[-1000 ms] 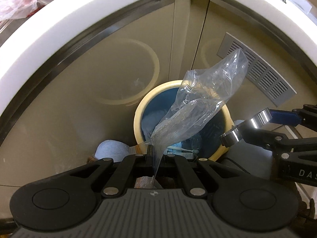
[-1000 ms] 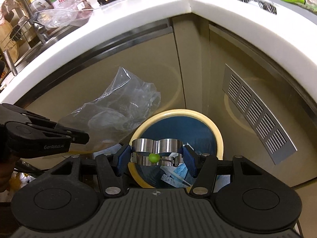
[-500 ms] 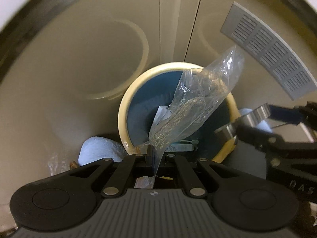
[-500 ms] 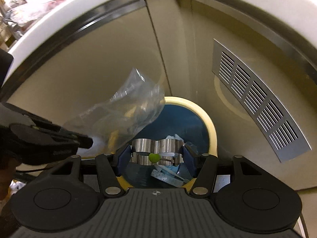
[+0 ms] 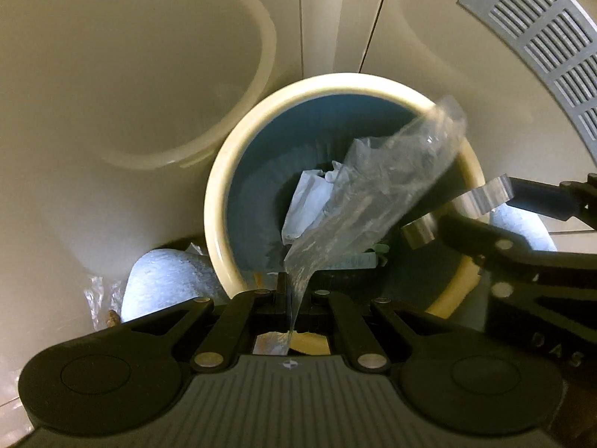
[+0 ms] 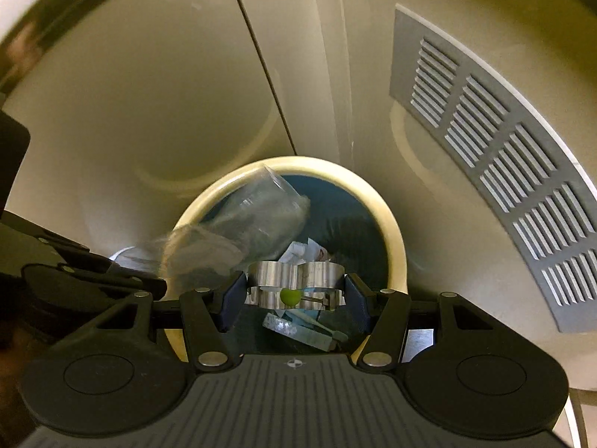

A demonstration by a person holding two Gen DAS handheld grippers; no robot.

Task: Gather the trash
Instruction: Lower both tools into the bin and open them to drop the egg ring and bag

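A round bin with a cream rim point(image 5: 216, 201) and a blue liner stands on the floor below both grippers, with paper scraps point(image 5: 306, 201) inside. My left gripper point(image 5: 287, 283) is shut on the corner of a clear plastic bag point(image 5: 373, 194), which lies slanted across the bin's mouth. The same bag point(image 6: 253, 224) shows in the right wrist view over the bin rim point(image 6: 395, 246). My right gripper point(image 6: 294, 291) is shut on a shiny two-lobed metal ring point(image 6: 294, 274) with a green bead, directly above the bin. The right gripper point(image 5: 459, 212) enters the left wrist view from the right.
Beige cabinet doors rise behind the bin, meeting in a corner. A grey vent grille point(image 6: 503, 171) is set in the right door. Pale blue-white bundles point(image 5: 168, 287) lie on the floor at the bin's left and right sides.
Both grippers have dropped toward the bin, which now looks larger. The white countertop has left both views. The bag has sunk from above the rim into the bin's mouth.
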